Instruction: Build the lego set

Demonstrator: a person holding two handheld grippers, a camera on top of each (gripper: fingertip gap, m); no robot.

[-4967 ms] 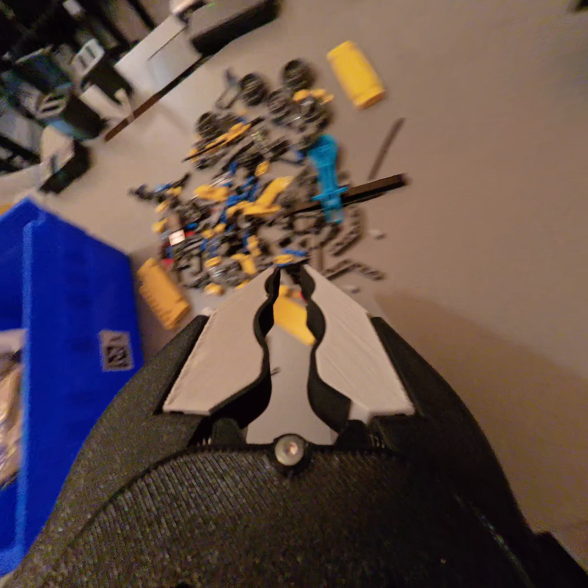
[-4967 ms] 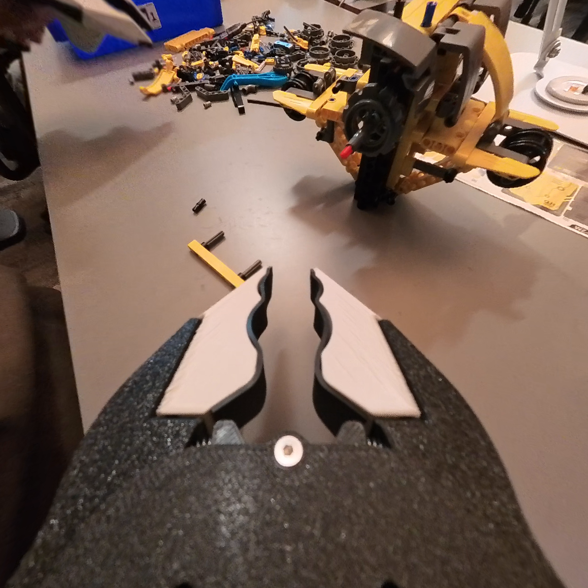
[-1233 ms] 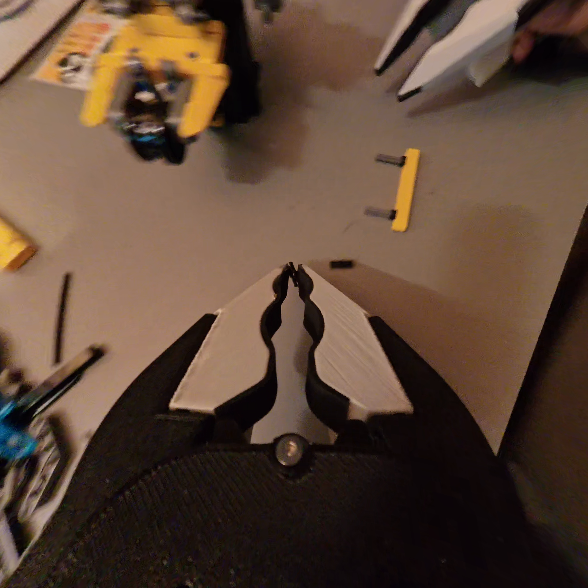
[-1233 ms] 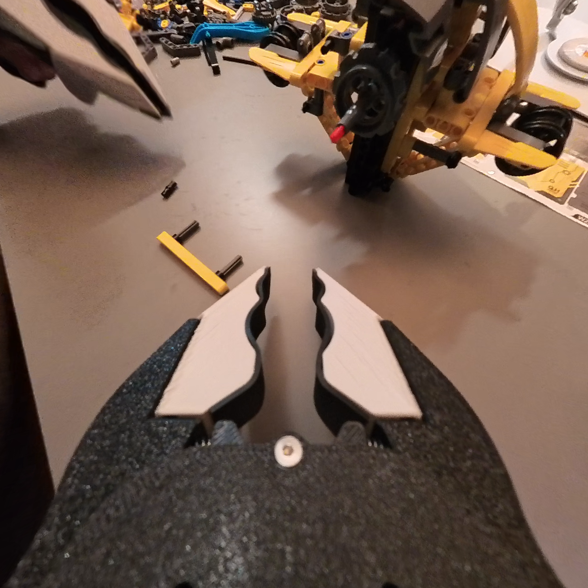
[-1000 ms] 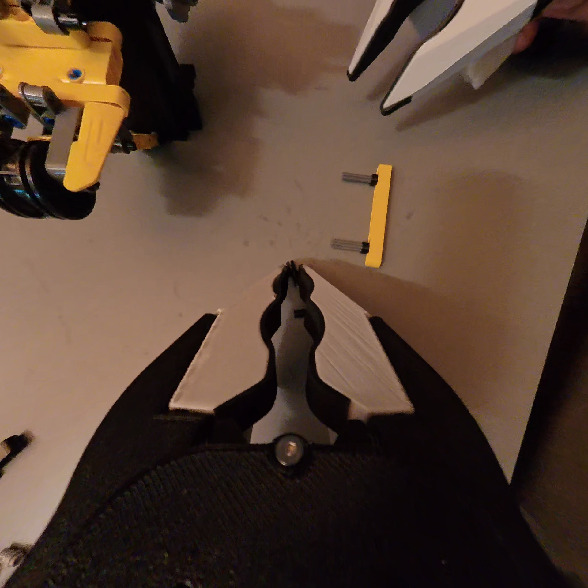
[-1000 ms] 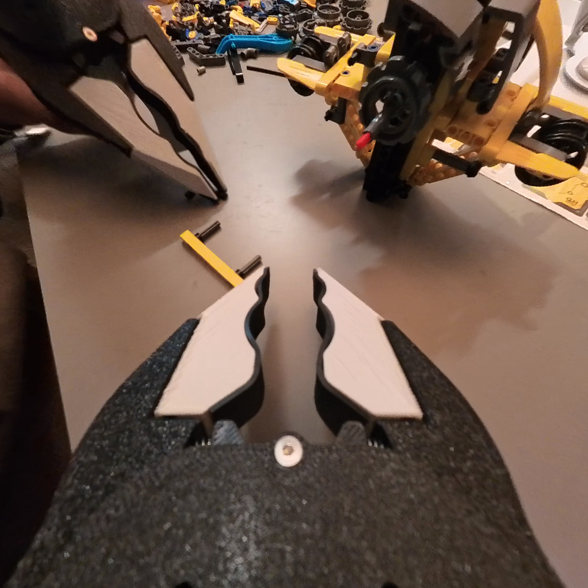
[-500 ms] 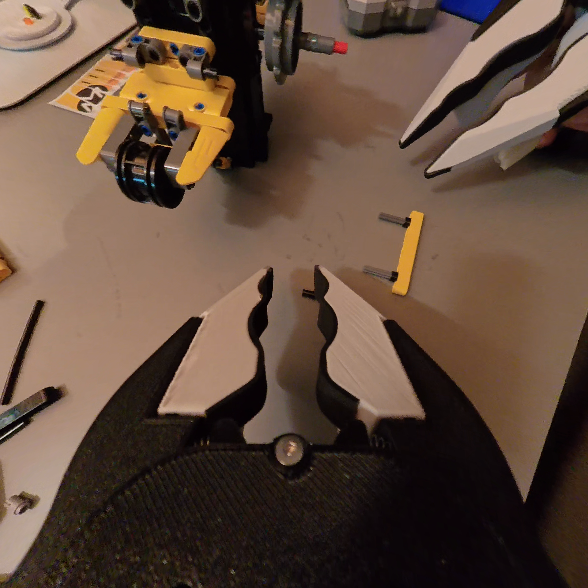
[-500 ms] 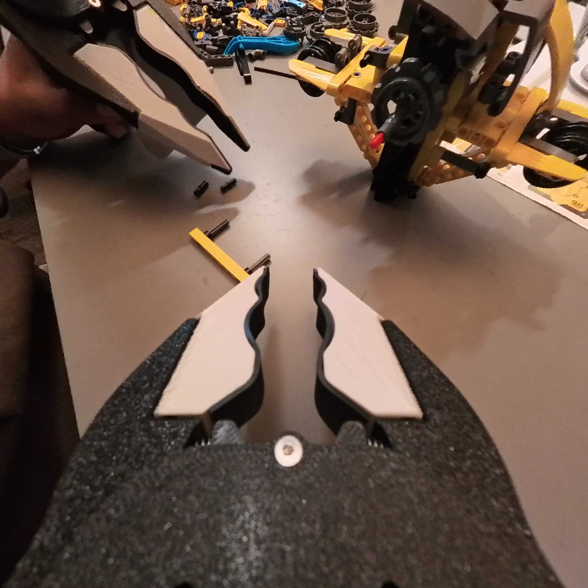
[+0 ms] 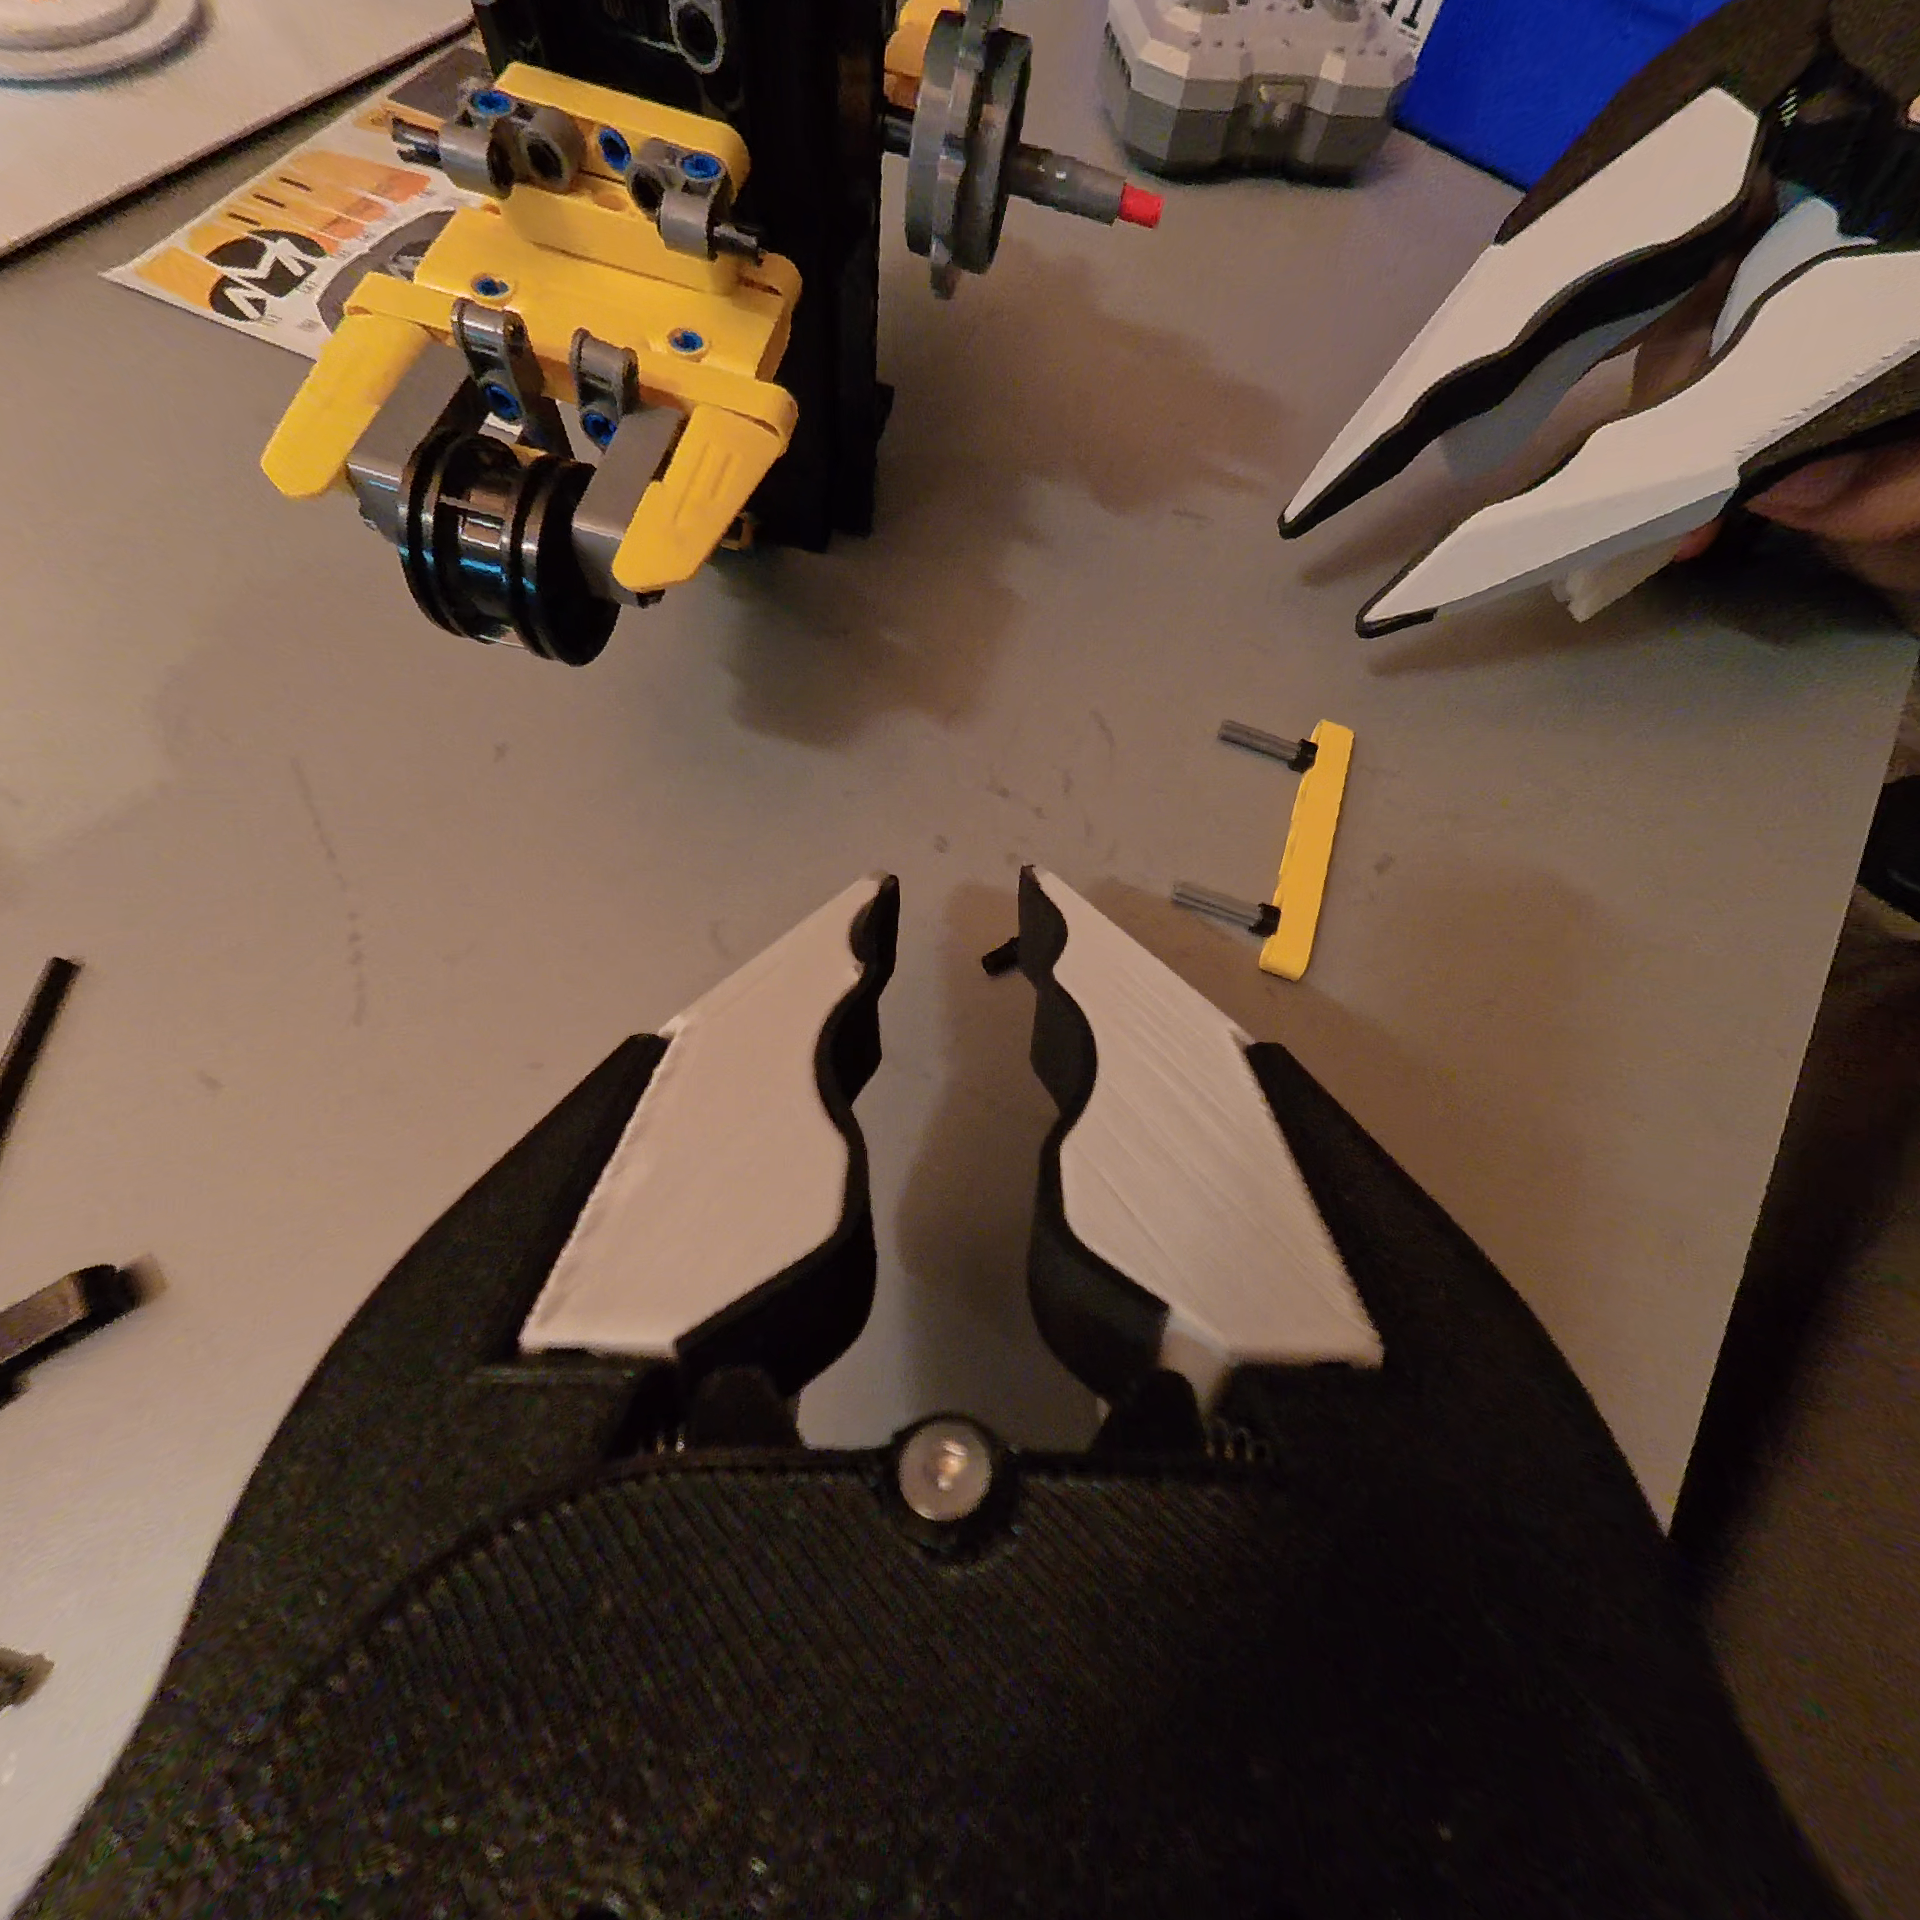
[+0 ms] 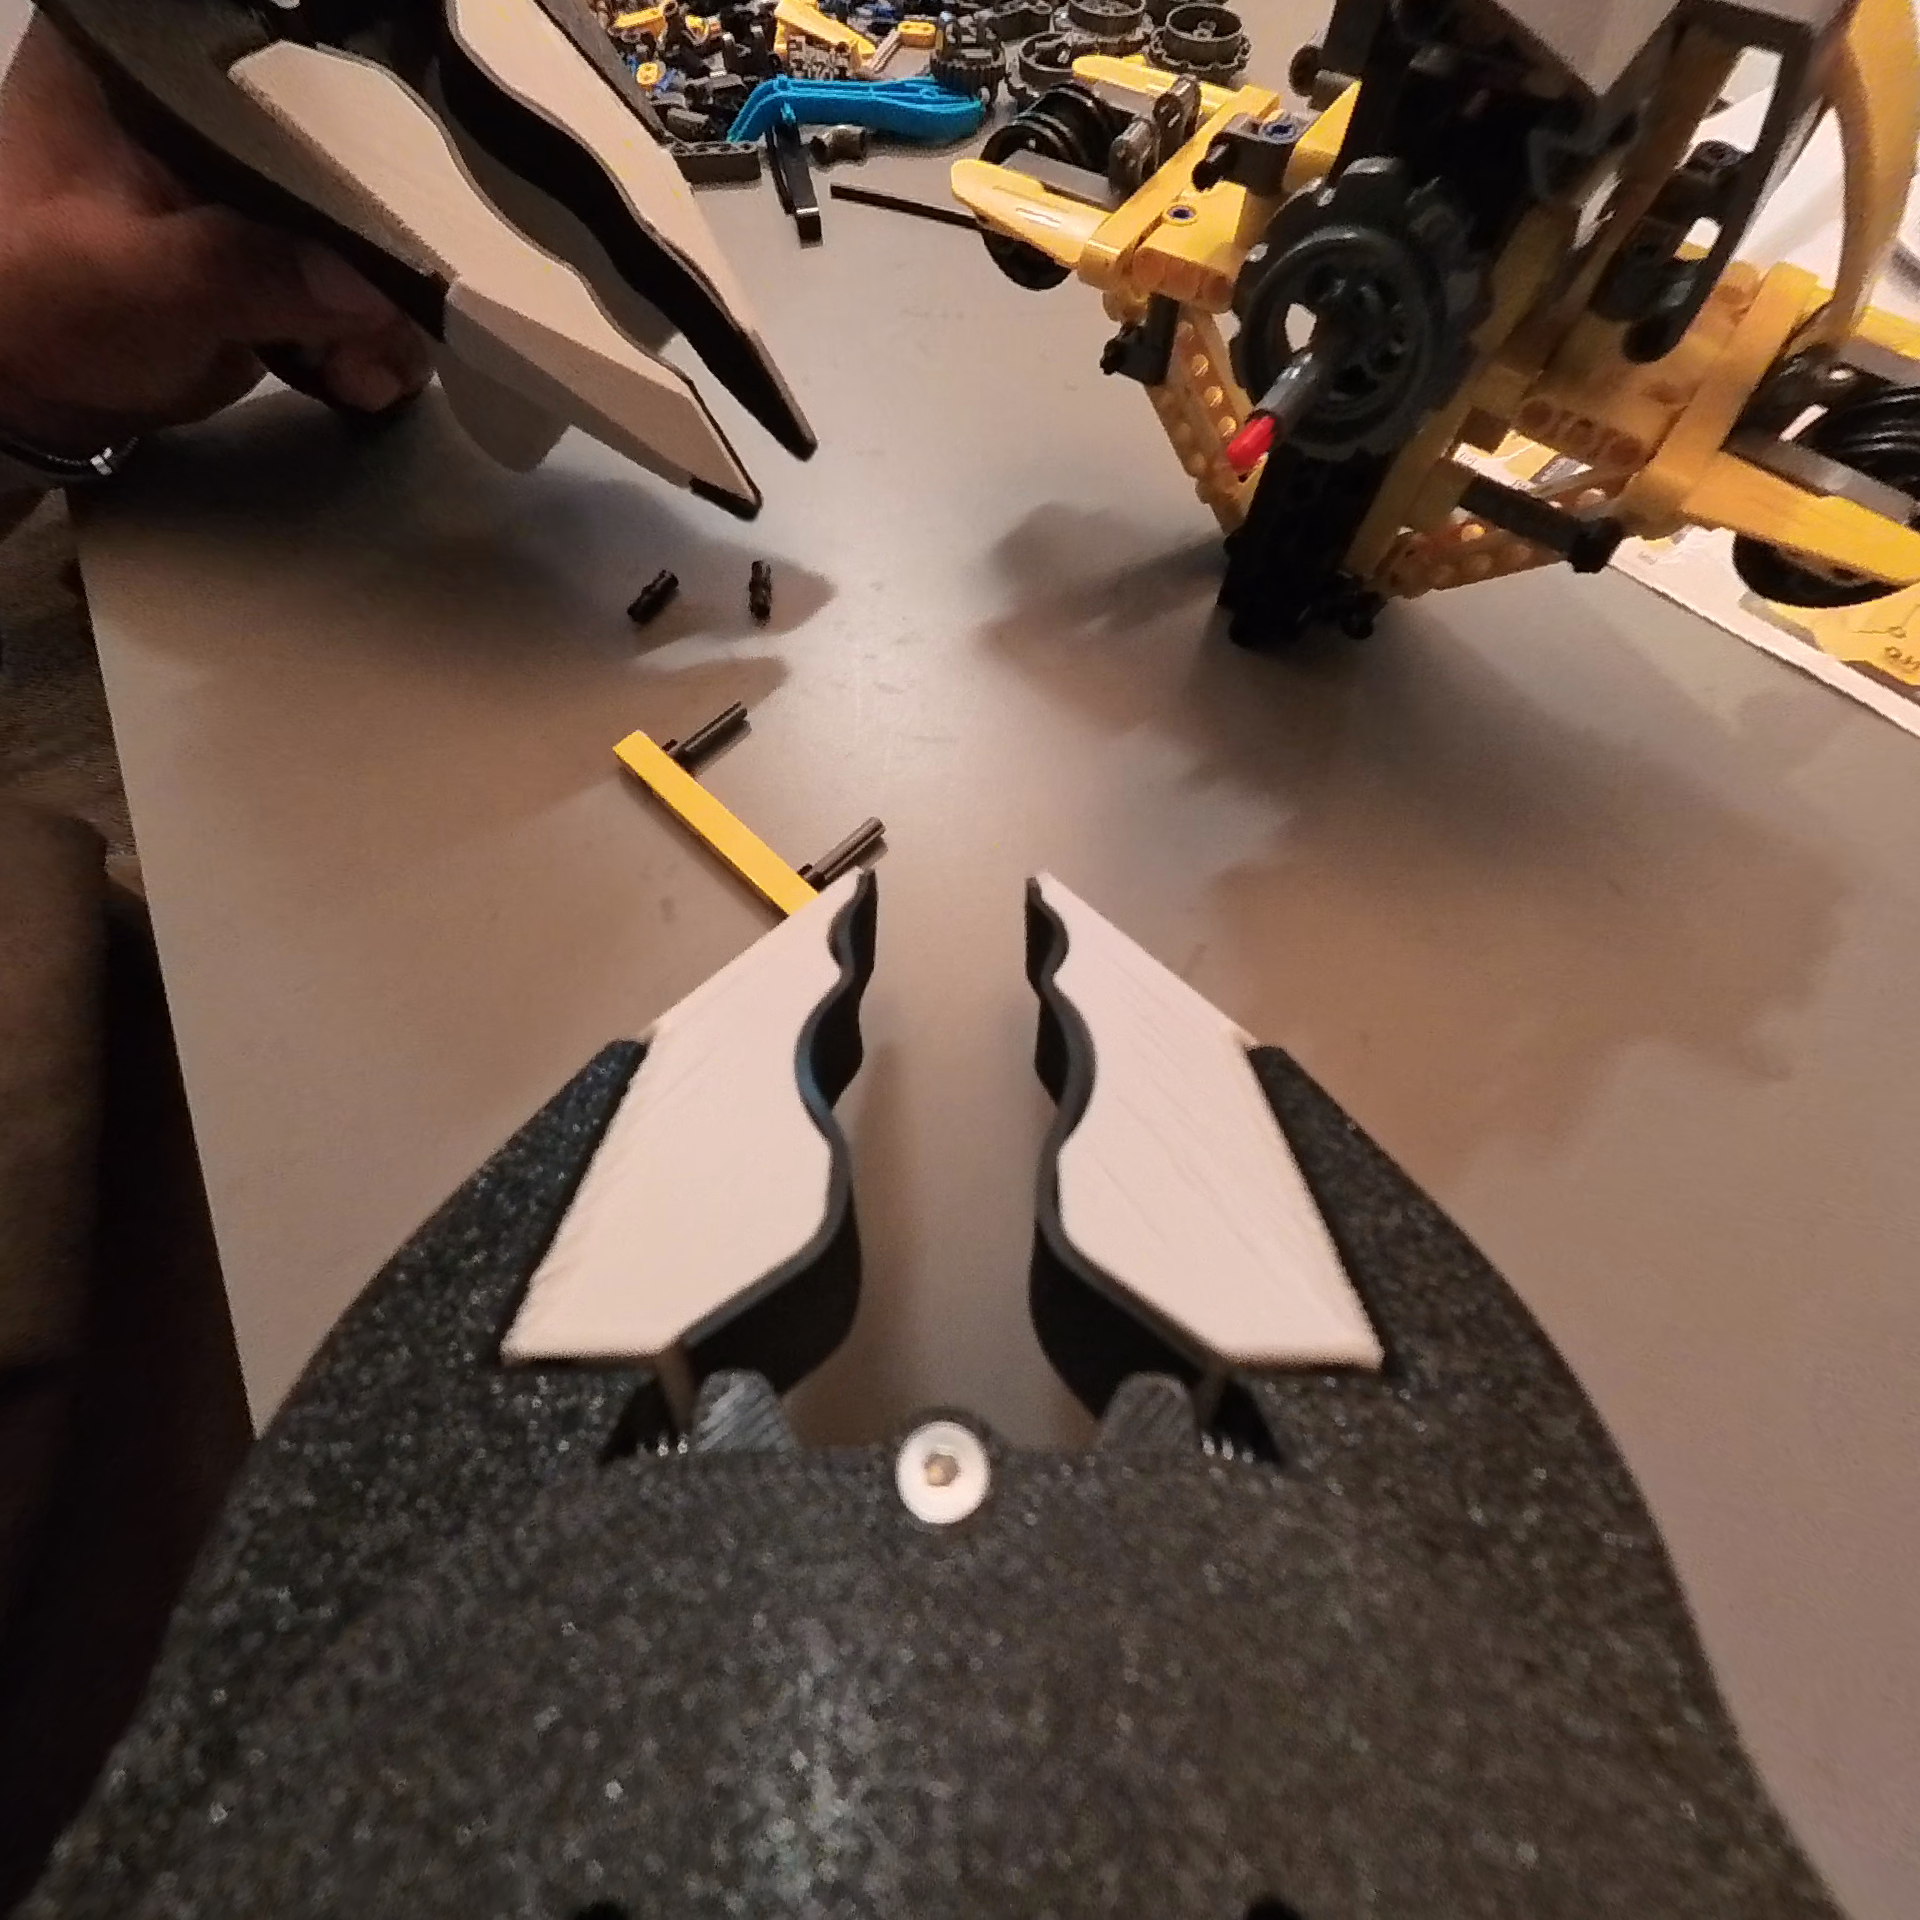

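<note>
My left gripper (image 9: 958,891) is open and empty, hovering just above the grey table. A small black pin (image 9: 995,961) lies under its right fingertip. In the right wrist view two black pins (image 10: 652,597) (image 10: 761,589) lie side by side just below the left gripper (image 10: 774,476). A yellow beam with two dark pins (image 9: 1304,847) lies to the right of them. My right gripper (image 10: 951,886) is open and empty, its left fingertip over the near end of the yellow beam (image 10: 717,821). It also shows in the left wrist view (image 9: 1330,580).
A yellow and black brick-built model (image 9: 582,343) with a grey gear on a red-tipped axle (image 10: 1340,301) stands behind the pins. A sticker sheet (image 9: 291,249), a grey box (image 9: 1247,94) and a pile of loose parts (image 10: 883,62) lie beyond. The table edge (image 9: 1808,987) is close by. One gripper's finger ends stand about 12 cm off the other's.
My left gripper came from the parts pile shut on a small black pin, set it down beside another pin, opened and lifted slightly. The right gripper stayed open and nearly still.
</note>
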